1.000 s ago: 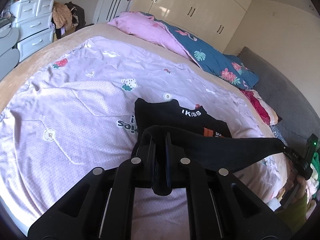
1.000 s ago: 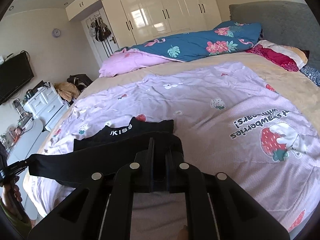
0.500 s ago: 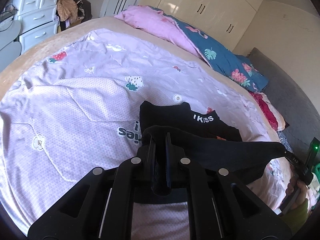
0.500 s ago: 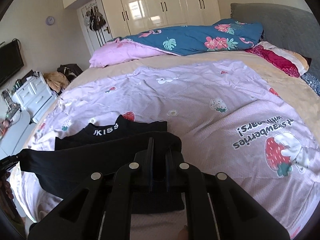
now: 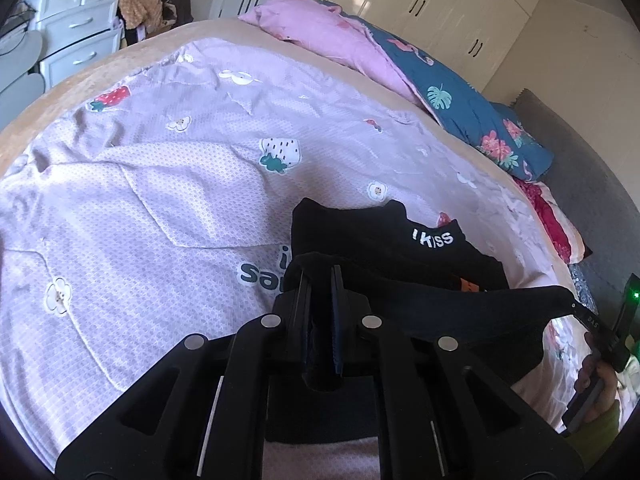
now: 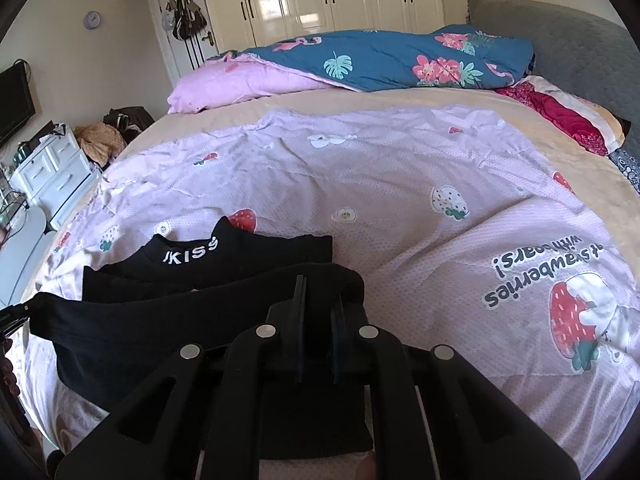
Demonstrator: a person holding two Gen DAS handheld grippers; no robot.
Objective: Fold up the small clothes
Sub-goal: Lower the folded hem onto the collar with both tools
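Note:
A small black garment [image 5: 400, 240] with white "KISS" lettering lies on the lilac strawberry quilt [image 5: 168, 184]. My left gripper [image 5: 320, 276] is shut on one corner of its near hem. My right gripper [image 6: 318, 284] is shut on the other corner. The hem [image 6: 160, 312] is stretched taut between them and held above the garment's upper part [image 6: 240, 248], which rests flat on the quilt [image 6: 400, 184]. The right gripper's tip also shows at the right edge of the left wrist view [image 5: 588, 320].
A rolled pink and blue floral duvet [image 6: 360, 64] lies along the far side of the bed. A red pillow [image 6: 560, 116] sits by the grey headboard [image 6: 560, 48]. White drawers [image 5: 76, 12] stand beyond the bed's left side.
Both grippers have moved forward and lower over the bed, carrying the stretched hem toward the collar end of the garment. Both remain shut on the fabric.

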